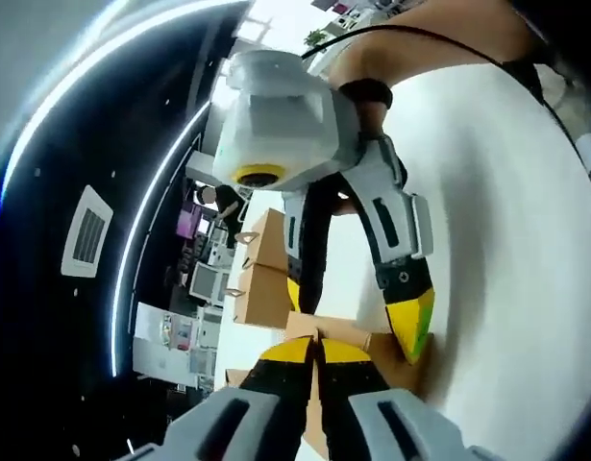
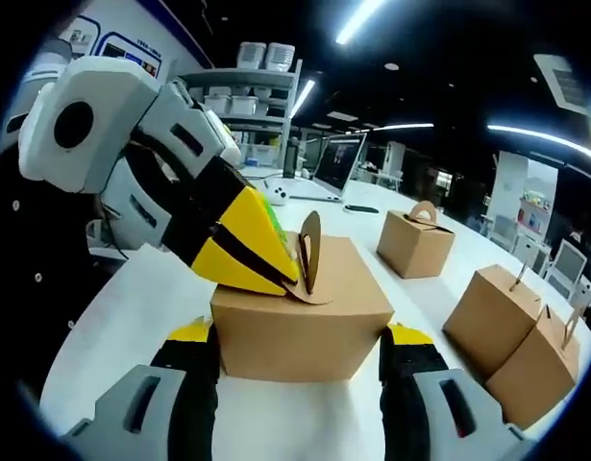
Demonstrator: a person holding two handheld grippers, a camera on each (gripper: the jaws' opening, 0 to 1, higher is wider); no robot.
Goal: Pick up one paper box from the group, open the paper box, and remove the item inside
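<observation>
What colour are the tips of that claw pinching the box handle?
Yellow with black, on the left claw; clearest in the right gripper view.

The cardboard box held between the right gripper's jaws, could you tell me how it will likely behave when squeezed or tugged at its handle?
The cardboard box looks thin-walled, so it may dent under a firm squeeze. Its handle flap, pinched by the left gripper, probably bends easily. It seems light.

Plain brown paper box [image 2: 303, 317], white table [image 2: 132, 307], yellow-tipped black-and-grey left tongs [image 2: 293, 274].
</observation>
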